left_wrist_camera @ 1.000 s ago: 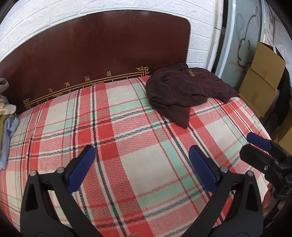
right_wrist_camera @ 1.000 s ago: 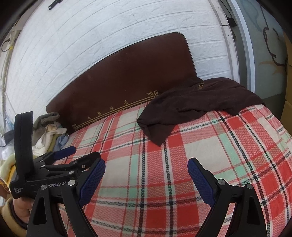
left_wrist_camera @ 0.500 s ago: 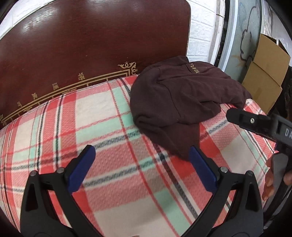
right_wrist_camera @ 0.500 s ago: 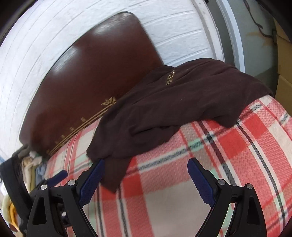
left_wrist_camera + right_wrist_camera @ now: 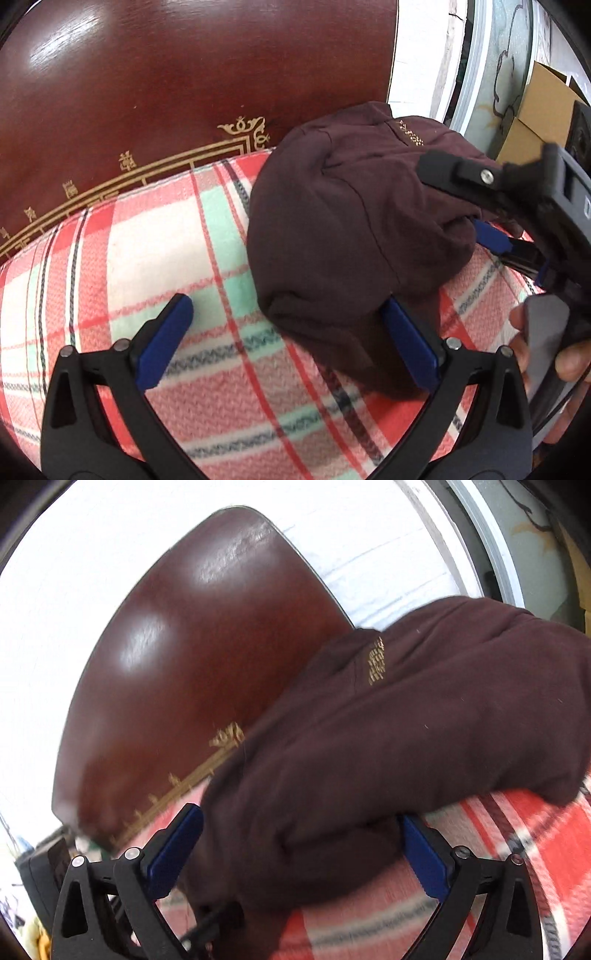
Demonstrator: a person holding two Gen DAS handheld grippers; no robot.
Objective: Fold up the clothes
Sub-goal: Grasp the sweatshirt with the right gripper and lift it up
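A dark maroon garment (image 5: 332, 221) with a small gold logo lies crumpled on the plaid blanket (image 5: 147, 258), against the headboard. My left gripper (image 5: 284, 306) is open at the garment's near edge; its right finger (image 5: 406, 343) lies against the hem and the left finger rests over bare blanket. In the left wrist view my right gripper (image 5: 461, 199) reaches onto the garment from the right, held by a hand (image 5: 569, 362). Seen from the right wrist, the right gripper (image 5: 299, 816) has its jaws opening, and a bulge of the garment (image 5: 406, 720) sits between them without being pinched.
The glossy brown headboard (image 5: 166, 92) with gold trim rises right behind the garment. To its right are a white brick wall (image 5: 388, 554), a pale door panel (image 5: 495, 74) and cardboard boxes (image 5: 543, 99). Bare blanket (image 5: 517, 830) stretches left and toward me.
Both grippers have moved forward and down toward the garment, which now fills much more of each view. The right gripper has rolled and now straddles a fold of it.
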